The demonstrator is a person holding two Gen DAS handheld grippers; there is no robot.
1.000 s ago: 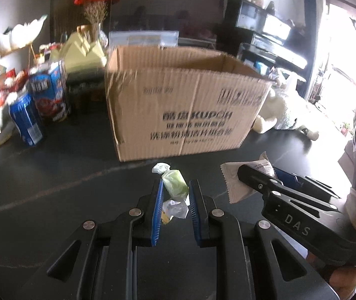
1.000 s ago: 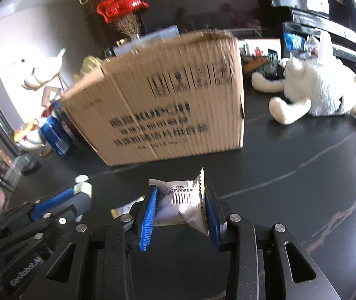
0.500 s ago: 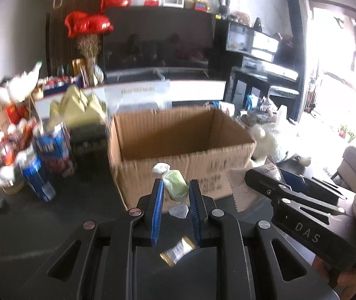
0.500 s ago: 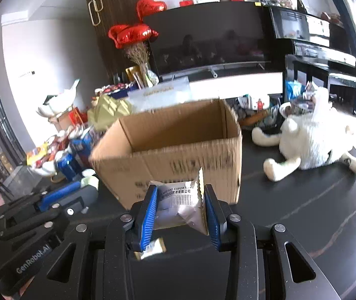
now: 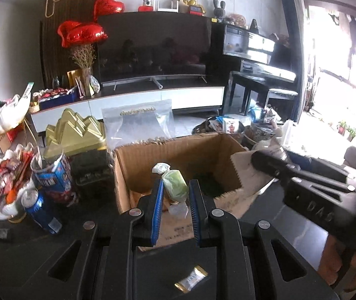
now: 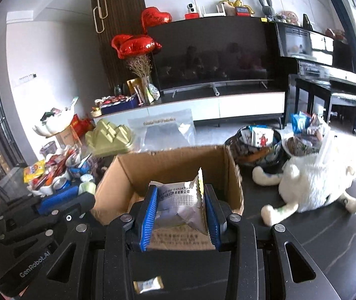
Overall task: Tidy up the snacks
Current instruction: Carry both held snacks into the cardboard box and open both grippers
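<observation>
Right wrist: silver packet (image 6: 180, 207) reads "EXPORT".

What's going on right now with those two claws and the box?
Left gripper shut on green wrapped candy. Right gripper shut on silver snack packet. Both above open cardboard box. One small gold-ended sweet on the table; nothing blocking.

My left gripper (image 5: 175, 195) and right gripper (image 6: 180, 207) are black plastic with silver screws; ribbed blue pads line my fingers (image 5: 156, 207), white lettering marks the sides.
</observation>
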